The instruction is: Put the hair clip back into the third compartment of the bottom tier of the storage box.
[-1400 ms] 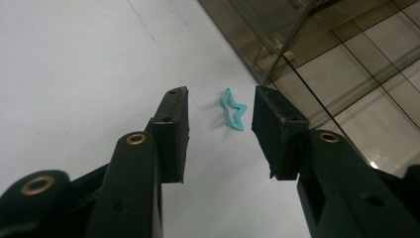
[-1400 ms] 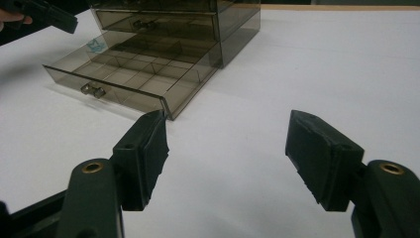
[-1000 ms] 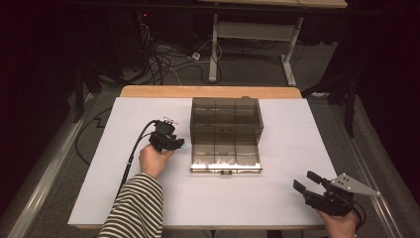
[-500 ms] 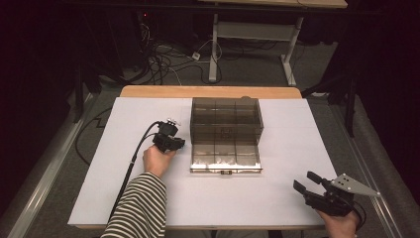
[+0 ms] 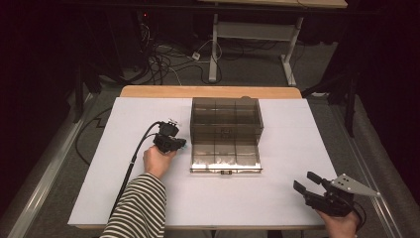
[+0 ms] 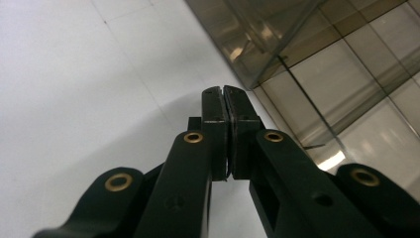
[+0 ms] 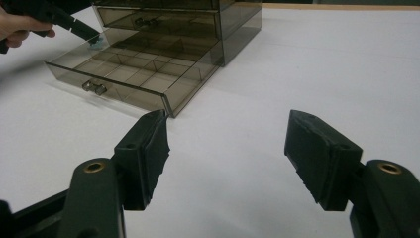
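Left gripper (image 5: 179, 143): jaws pressed together, at open drawer (image 5: 225, 157) left wall.
Right gripper (image 5: 308, 184): jaws wide, empty.
Risk: you may nudge the drawer sideways.

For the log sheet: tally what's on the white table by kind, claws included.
Drawer cabinet: 1
Pulled-out drawer: 1
Claws: 2, left claw and right claw
Total: 4
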`<state>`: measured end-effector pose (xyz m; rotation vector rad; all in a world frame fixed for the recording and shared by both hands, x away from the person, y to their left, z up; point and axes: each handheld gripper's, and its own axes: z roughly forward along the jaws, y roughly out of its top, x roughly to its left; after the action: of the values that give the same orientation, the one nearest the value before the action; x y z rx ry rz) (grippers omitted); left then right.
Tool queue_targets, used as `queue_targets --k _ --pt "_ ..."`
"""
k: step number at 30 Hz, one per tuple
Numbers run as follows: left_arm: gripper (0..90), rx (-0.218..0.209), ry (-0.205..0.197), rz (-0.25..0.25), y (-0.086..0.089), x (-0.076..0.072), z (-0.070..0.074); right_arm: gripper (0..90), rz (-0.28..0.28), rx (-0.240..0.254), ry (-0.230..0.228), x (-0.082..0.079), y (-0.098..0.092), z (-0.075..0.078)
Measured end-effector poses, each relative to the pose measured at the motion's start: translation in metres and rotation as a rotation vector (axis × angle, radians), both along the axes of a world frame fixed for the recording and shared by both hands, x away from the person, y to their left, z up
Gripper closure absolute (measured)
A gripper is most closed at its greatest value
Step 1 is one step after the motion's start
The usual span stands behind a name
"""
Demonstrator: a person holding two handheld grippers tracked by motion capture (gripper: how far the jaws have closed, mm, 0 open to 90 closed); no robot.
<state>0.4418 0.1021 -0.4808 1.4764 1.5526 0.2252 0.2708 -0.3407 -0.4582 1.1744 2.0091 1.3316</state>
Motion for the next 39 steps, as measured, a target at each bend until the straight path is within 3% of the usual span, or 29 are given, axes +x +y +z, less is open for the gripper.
queue_targets --k 14,32,39 --pt "86.3 0.005 -0.035 -0.053 0.004 -0.02 0.02 34.1 -0.003 -0.004 0.001 -0.001 0.0 0.0" --pt "86.5 -0.052 -0.061 -0.103 -0.002 -0.04 0.04 34.1 -0.005 -0.01 0.001 -0.002 0.0 0.0" --pt "86.4 -0.057 -0.072 -0.127 -0.005 -0.044 0.046 34.1 -0.007 -0.009 0.005 -0.002 0.0 0.0"
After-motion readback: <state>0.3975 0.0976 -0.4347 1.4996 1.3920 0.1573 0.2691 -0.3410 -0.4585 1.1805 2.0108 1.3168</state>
